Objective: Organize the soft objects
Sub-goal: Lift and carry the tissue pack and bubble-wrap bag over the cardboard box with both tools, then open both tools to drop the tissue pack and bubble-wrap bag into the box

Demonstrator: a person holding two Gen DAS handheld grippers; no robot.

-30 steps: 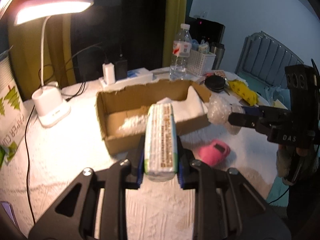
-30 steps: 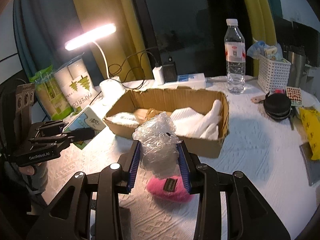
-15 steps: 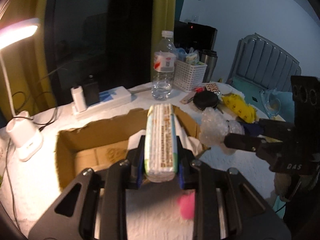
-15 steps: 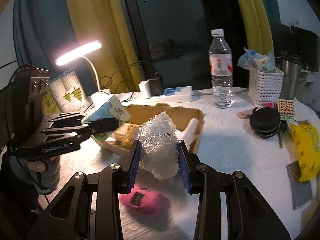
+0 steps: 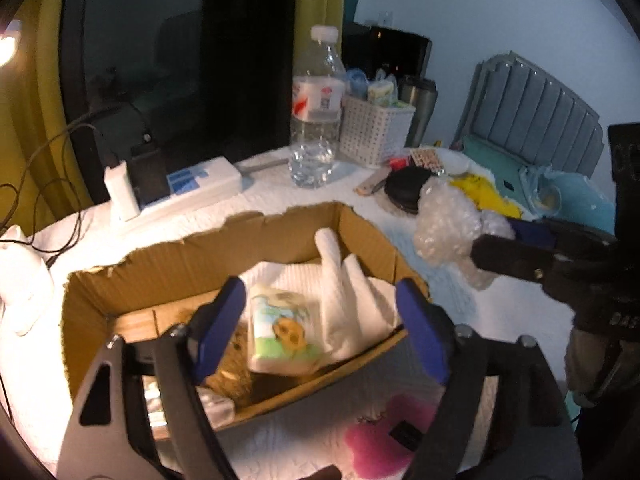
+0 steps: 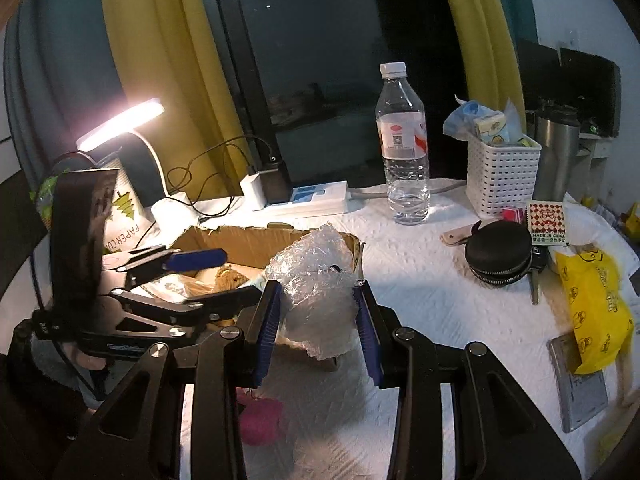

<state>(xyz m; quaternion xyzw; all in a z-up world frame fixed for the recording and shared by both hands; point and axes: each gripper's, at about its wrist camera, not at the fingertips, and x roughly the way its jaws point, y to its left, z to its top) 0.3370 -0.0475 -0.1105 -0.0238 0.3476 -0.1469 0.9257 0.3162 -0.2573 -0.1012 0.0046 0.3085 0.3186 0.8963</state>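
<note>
My left gripper [image 5: 320, 332] is open above the cardboard box [image 5: 276, 240]. A tissue pack [image 5: 282, 330] lies between its jaws inside the box, free of the pads, next to a white cloth [image 5: 348, 292] and a brown soft item [image 5: 232, 376]. My right gripper [image 6: 318, 316] is shut on a wad of clear bubble wrap [image 6: 316, 280], held above the box's right end [image 6: 352, 248]; it also shows in the left wrist view [image 5: 448, 232]. A pink soft pouch [image 5: 384, 436] lies on the table in front of the box.
A water bottle [image 6: 402, 144], a white basket [image 6: 502, 172], a power strip [image 6: 316, 196], a desk lamp [image 6: 120, 124], a black round case [image 6: 500, 254] and a yellow bag [image 6: 596, 300] stand around the box on the white tablecloth [image 6: 420, 264].
My left gripper moved over the box and opened, letting the tissue pack drop into it. My right gripper carried the bubble wrap closer to the box's right end.
</note>
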